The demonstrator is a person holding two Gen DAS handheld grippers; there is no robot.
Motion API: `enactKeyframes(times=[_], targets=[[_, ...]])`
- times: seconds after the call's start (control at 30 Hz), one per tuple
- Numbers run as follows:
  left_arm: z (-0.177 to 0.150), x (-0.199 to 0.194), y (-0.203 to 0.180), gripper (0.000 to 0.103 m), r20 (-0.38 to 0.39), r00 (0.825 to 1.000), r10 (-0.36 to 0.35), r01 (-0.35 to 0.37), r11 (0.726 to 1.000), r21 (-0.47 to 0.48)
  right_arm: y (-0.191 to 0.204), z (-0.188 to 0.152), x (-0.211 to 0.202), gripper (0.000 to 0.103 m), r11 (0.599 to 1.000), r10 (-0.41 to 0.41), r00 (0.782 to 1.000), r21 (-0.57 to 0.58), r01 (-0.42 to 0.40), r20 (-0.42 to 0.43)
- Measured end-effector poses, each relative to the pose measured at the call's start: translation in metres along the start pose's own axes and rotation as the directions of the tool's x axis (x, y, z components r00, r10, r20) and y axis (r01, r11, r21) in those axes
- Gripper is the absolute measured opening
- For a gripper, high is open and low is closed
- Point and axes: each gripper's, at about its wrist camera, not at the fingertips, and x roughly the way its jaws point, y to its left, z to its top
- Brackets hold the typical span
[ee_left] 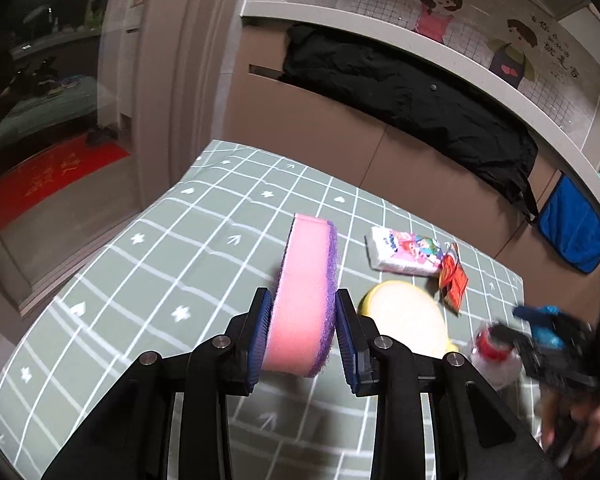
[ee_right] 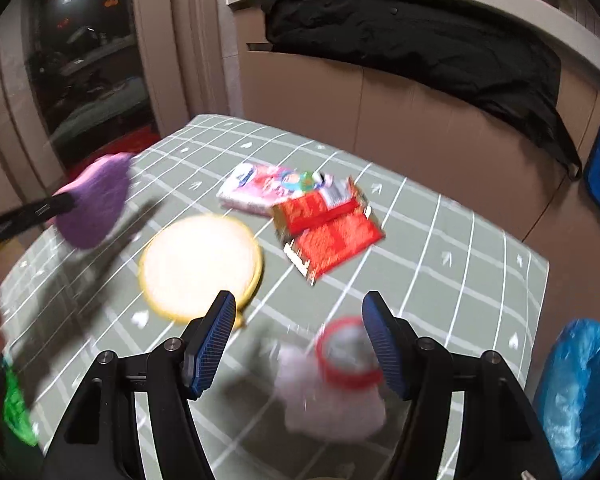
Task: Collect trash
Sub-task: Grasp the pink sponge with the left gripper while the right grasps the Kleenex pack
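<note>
Above the near left part of the bench [ee_left: 148,264], the left tool [ee_left: 300,312] grips a pink sponge [ee_left: 304,292] on edge, lifted clear. Right of it, the right tool [ee_right: 300,320] stands open over a clear cup [ee_right: 348,360] with a red band, not touching. Farther off lie a yellow sponge [ee_right: 200,264], a tissue pack [ee_right: 268,188] and a red wrapper [ee_right: 328,236]. Off the bench's near right edge sits a blue-lined bin [ee_right: 580,392]; the far right is bare.

A pink sponge [ee_left: 304,296] with a purple scouring face, a yellow-rimmed cream sponge [ee_right: 200,266] and a red wrapper [ee_right: 332,236] sit over a grey-green tablecloth [ee_left: 140,264] gridded in white.
</note>
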Motion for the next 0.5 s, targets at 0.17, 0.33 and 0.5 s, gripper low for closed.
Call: enactKeyframes(times=[0.17,0.33,0.5], targets=[[-0.016,0.001,0.009,0.033,-0.041,0.999,-0.008,0.007,1.0,-0.008,0.009,0.03,0.021,0.063,1.0,-0.017,0.999,0.019,0.017,0.028],[-0.025,0.004,0.015,0.033,-0.055,0.998,-0.013,0.012,1.0,-0.017,0.025,0.068,0.049,0.063,0.999,-0.01,0.999,-0.047,0.012,0.047],[-0.026,-0.002,0.016,0.033,-0.032,0.999,0.016,-0.016,1.0,0.006,0.029,0.099,0.095,0.063,0.994,0.007,1.0,-0.109,-0.006,0.008]])
